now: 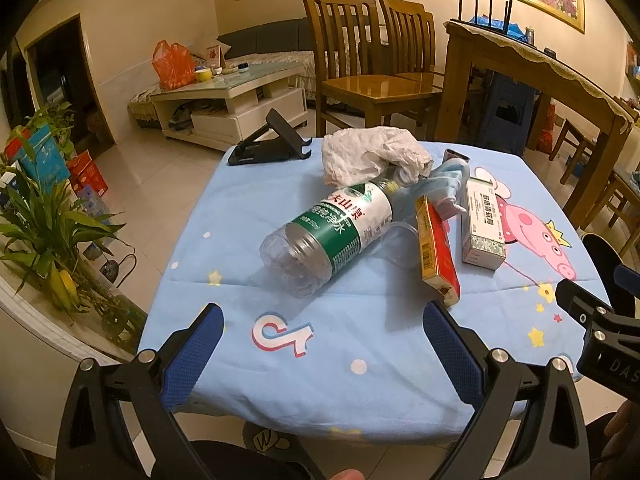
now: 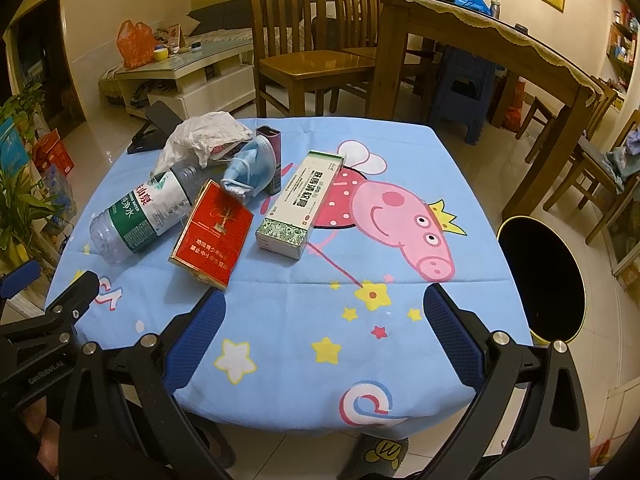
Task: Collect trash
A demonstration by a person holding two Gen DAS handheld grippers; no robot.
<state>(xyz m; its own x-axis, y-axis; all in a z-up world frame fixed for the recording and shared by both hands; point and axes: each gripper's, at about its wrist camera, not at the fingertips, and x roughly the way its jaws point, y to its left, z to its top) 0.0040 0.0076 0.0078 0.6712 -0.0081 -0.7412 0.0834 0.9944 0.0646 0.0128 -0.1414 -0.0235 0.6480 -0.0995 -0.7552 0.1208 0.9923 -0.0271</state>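
On a small table with a blue cartoon cloth lies a heap of trash: an empty plastic bottle on its side, a crumpled white tissue, a blue face mask, a red cigarette pack and a white-green carton. My left gripper is open above the near edge, short of the bottle. Over the stars on the cloth, my right gripper stands open with nothing between its fingers.
A black round bin stands on the floor right of the table. A black phone stand rests at the far left corner. Wooden chairs, a dining table, a coffee table and a plant surround the spot.
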